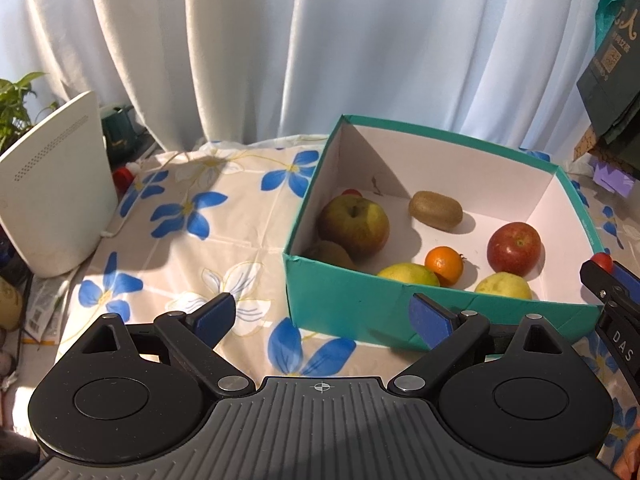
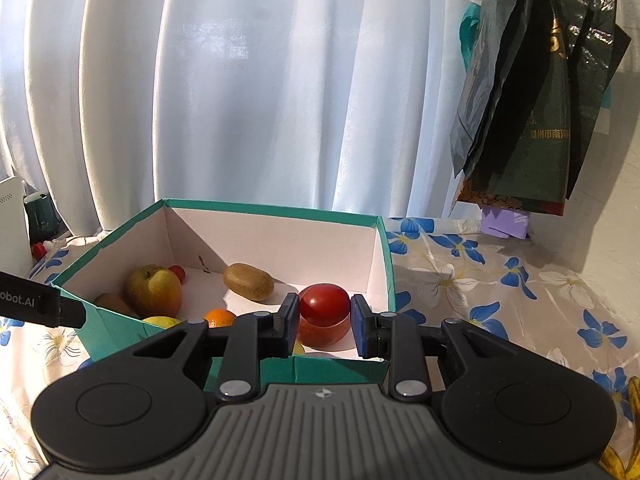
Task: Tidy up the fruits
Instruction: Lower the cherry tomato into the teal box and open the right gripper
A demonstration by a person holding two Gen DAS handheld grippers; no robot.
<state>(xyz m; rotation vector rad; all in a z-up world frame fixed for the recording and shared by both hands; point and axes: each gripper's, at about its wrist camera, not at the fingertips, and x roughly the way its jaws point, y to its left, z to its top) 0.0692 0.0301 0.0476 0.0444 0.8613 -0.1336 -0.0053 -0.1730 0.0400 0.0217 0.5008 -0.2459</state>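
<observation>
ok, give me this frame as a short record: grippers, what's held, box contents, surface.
left gripper: open, empty, in front of the box's near left corner
right gripper: pads either side of a small red tomato; grip or release unclear
box: teal outside, white inside, no lid
box contents: red apple, green-red apple, kiwi, second kiwi, orange, two yellow-green fruits, tiny red fruit at back
surface: floral tablecloth
</observation>
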